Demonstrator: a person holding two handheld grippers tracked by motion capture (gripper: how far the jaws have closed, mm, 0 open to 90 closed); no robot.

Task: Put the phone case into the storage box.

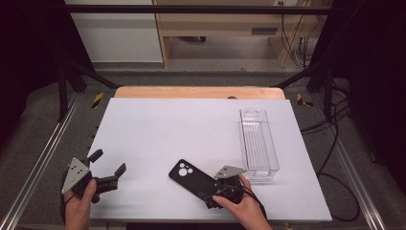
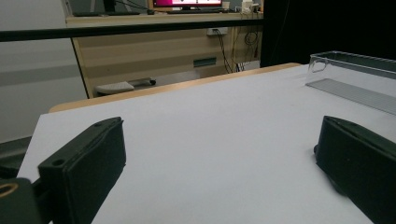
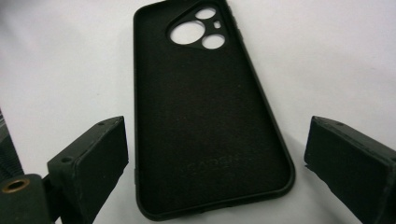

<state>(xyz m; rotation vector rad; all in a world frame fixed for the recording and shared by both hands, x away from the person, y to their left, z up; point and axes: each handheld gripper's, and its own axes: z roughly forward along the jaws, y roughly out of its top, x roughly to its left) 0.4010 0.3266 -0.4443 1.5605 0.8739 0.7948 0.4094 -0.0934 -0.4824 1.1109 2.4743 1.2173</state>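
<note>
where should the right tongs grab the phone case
Across its two long edges near the bottom end, coming from that end. The case lies flat, inside up, between the open right tongs, which already straddle it there; the raised rim gives the pads something to pinch, away from the camera cutout.

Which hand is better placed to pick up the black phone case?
Right: its tongs stand open either side of the phone case. The left tongs sit far off over bare table.

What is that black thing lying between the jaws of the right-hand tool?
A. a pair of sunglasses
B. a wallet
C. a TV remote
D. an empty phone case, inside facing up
D: the phone case shows a hollow inside and camera cutouts, lying flat between the open right gripper jaws.
</note>
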